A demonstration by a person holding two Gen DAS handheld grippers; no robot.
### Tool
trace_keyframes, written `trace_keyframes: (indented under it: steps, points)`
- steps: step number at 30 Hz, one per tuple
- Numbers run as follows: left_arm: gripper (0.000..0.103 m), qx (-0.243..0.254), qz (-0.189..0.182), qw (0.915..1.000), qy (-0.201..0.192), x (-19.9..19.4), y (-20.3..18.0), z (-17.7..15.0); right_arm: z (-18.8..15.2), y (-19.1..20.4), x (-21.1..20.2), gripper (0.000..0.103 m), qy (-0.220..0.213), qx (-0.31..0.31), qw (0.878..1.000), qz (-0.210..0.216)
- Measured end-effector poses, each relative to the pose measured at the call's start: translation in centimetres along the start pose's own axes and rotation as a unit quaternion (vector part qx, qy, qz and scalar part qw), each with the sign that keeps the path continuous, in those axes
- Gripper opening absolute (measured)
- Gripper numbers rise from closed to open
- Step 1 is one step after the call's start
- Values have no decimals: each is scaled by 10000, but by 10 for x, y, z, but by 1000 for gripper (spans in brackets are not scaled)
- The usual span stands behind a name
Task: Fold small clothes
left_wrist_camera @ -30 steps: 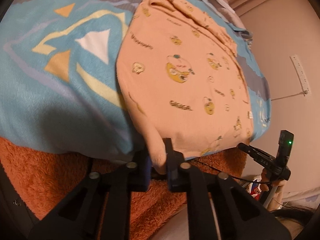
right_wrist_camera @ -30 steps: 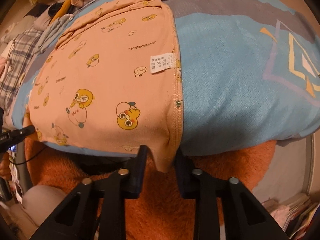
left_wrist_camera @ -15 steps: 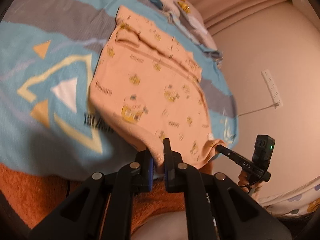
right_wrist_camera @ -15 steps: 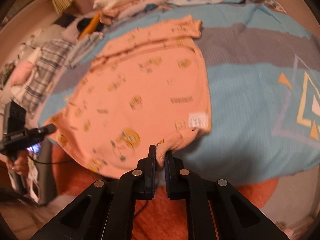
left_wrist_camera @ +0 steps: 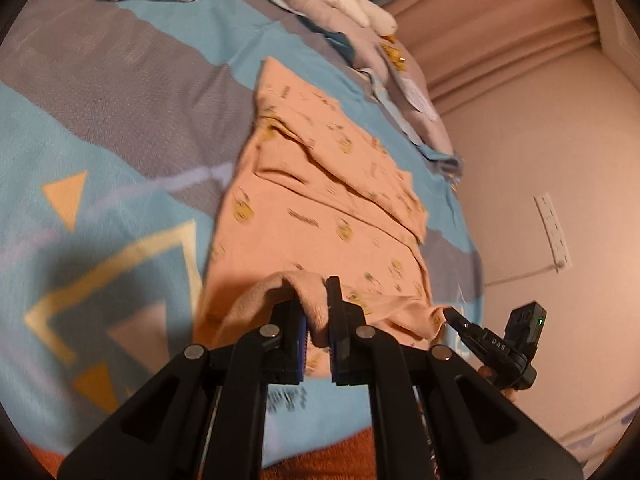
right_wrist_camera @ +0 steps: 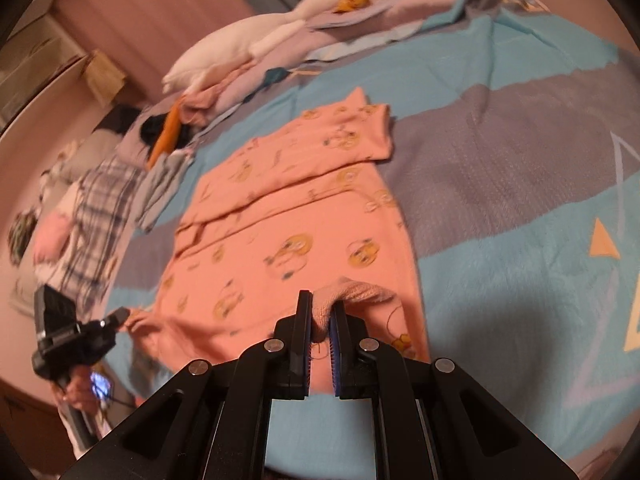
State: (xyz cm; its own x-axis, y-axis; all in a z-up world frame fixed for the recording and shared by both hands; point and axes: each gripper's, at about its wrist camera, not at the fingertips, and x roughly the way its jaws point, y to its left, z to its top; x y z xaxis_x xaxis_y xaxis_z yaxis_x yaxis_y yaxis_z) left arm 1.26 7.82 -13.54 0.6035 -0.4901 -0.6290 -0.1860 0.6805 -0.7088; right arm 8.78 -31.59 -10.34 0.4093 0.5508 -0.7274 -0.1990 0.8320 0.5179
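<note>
A small peach garment [left_wrist_camera: 320,216] printed with yellow cartoon birds lies spread on the blue and grey bedcover [left_wrist_camera: 100,92]. My left gripper [left_wrist_camera: 318,312] is shut on one near hem corner, which bunches up between its pads. In the right wrist view the same garment [right_wrist_camera: 280,232] stretches away, and my right gripper [right_wrist_camera: 322,316] is shut on the other near hem corner. Both corners are lifted off the bed and carried over the garment's lower part. Each view shows the other gripper [left_wrist_camera: 496,344] [right_wrist_camera: 76,336] at the garment's edge.
A white goose plush [right_wrist_camera: 256,40] and piles of clothes [right_wrist_camera: 104,208] lie along the far and left side of the bed. An orange towel [left_wrist_camera: 352,456] lies along the near edge of the bed. A wall with a power strip [left_wrist_camera: 554,232] stands to the right.
Both grippers rose and moved forward over the bed, lifting the hem corners off the bed edge. The right gripper's jaws closed on its corner. More of the far bed is in view.
</note>
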Motion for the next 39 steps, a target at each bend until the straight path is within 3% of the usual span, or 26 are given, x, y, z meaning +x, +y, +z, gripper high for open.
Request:
trace_keyframes:
  steps: [4,11,14,20,25,28,30,32,36,39]
  points:
    - [8,-137,116,9998,52,14,10,11,7,-8,11,9,13,159,9995,-274]
    - [8,-16,209,9997,94,28,11,25,17,-16,18,9,20,244,9994,-263]
    - [9,11,292,9995,135,32,12,28,21,-20,17,9,-98,299,9985,-447]
    - [25,287,532,9981,-88,25,7,37,30,-29,3,9,-388,370,9961,-700]
    - [27,303,769,9961,-323,10,12,45,34,-35,-16,25,-601,367,9925,-996]
    - [27,185,778,9963,-324,3,19,47,31,-30,-16,32,-453,127,9931,-1073]
    - [27,193,819,9960,-309,1,19,46,27,-24,-12,44,-330,-28,9933,-1107]
    - [27,275,859,9955,-291,1,17,44,25,-18,-5,44,-207,-154,9938,-1083]
    - [42,465,950,9942,-208,8,11,41,25,-5,13,44,-14,-420,9913,-1246]
    - [44,630,1000,9929,-160,14,7,40,28,0,24,44,37,-506,9892,-1377]
